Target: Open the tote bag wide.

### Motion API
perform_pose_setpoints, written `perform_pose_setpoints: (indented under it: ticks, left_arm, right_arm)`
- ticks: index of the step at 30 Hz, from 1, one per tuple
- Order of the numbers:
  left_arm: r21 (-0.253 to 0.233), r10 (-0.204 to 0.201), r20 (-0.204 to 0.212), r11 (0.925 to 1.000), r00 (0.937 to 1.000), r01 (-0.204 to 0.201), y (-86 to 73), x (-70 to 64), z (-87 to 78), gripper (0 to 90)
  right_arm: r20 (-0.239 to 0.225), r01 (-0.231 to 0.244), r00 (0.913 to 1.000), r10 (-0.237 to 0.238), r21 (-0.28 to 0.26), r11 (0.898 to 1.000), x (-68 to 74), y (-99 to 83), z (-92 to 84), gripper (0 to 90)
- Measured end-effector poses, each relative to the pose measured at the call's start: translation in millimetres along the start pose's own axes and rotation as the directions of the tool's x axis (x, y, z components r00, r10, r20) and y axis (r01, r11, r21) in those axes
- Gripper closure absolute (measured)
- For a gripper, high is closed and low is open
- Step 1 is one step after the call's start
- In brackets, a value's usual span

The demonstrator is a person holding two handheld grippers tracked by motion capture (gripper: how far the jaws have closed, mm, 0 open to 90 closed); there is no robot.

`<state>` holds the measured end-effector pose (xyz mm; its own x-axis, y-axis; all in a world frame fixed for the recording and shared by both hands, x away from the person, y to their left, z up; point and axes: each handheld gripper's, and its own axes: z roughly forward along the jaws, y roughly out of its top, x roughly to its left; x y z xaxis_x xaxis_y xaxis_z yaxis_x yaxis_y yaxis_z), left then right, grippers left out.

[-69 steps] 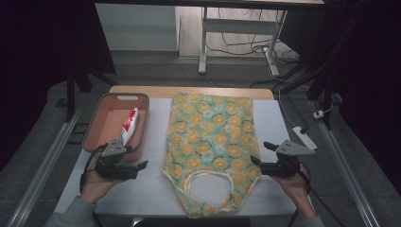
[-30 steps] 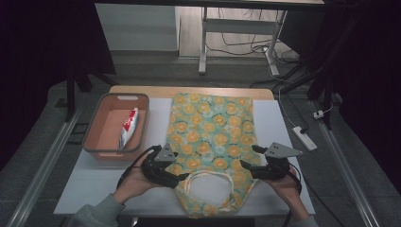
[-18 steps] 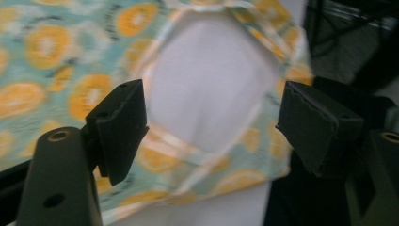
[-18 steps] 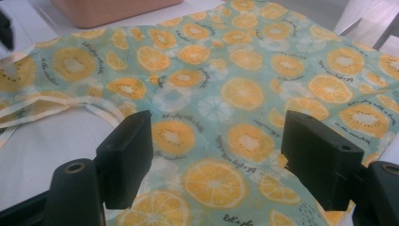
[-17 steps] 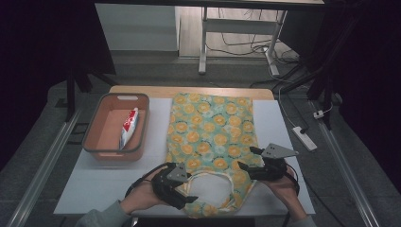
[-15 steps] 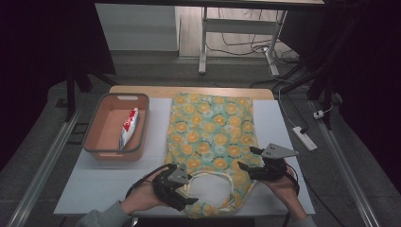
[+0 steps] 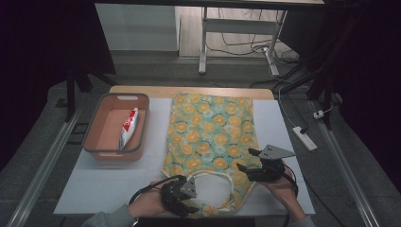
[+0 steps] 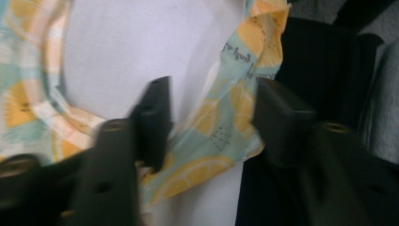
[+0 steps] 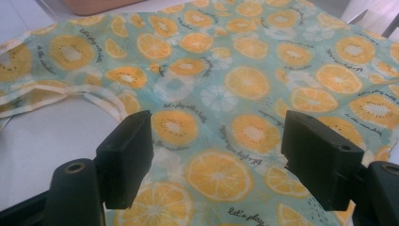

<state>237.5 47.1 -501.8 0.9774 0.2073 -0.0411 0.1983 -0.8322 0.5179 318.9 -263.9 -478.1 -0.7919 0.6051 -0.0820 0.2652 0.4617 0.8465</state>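
While motion blur smears the left tool (image 8: 211,117), its jaws straddle the bib strap (image 8: 226,136).

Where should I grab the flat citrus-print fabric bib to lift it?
Grip the citrus-print fabric bib by its two narrow neck straps, from the near edge. The left gripper, jaws just closing, has the left strap between them; the right gripper stands open over the right strap.

The left hand-held gripper (image 7: 182,196) lies low at the near edge, its jaws just closing, still parted. The right hand-held gripper (image 7: 250,163) rests level, jaws spread wide.
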Motion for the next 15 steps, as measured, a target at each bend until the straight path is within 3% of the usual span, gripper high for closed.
perform_pose_setpoints:
  ticks: [1,2,3,4,9,12,13,14,15]
  left_arm:
    - [0.004,0.003,-0.003,1.0000,1.0000,-0.003,-0.4,-0.1,0.0,75.0]
    - [0.003,0.005,0.002,1.0000,1.0000,-0.005,-0.7,0.1,-0.6,80.9]
    - [0.001,0.007,0.005,1.0000,1.0000,-0.007,-0.9,0.2,-1.1,80.9]
    - [-0.003,0.008,0.006,1.0000,0.9999,-0.008,-1.1,0.5,-2.0,87.9]
    - [-0.094,-0.005,0.007,0.9955,1.0000,0.006,-3.5,2.7,-19.3,88.6]
    - [-0.211,-0.030,-0.009,0.9772,0.9995,0.028,-5.4,4.4,-44.6,88.6]
    - [-0.268,-0.049,-0.038,0.9627,0.9980,0.037,-5.9,6.5,-59.1,88.6]
    - [-0.268,-0.049,-0.038,0.9627,0.9980,0.037,-5.9,6.5,-59.1,88.6]
    - [-0.307,-0.070,-0.061,0.9505,0.9957,0.048,-6.2,8.6,-68.5,88.6]
  right_arm:
    - [-0.001,0.000,1.0000,0.000,-0.001,1.000,-0.2,0.2,-0.7,25.5]
    - [0.000,-0.001,1.0000,0.001,-0.003,1.000,-0.2,0.2,-0.9,25.5]
    - [0.000,-0.001,1.0000,0.001,-0.003,1.000,-0.2,0.2,-0.9,25.5]
    - [0.001,-0.003,1.0000,0.003,-0.004,1.000,-0.6,0.1,-1.3,25.5]
    - [0.001,-0.003,1.0000,0.003,-0.005,1.000,-0.6,0.5,-2.8,25.6]
    - [-0.003,-0.004,1.0000,0.004,-0.009,1.000,-0.3,1.7,-4.5,26.1]
    - [-0.008,-0.004,1.0000,0.004,-0.013,1.000,-0.2,3.5,-6.6,26.5]
    - [-0.008,-0.004,1.0000,0.004,-0.013,1.000,-0.2,3.5,-6.6,26.5]
    - [-0.014,-0.003,0.9999,0.002,-0.019,1.000,0.1,6.9,-10.4,26.8]
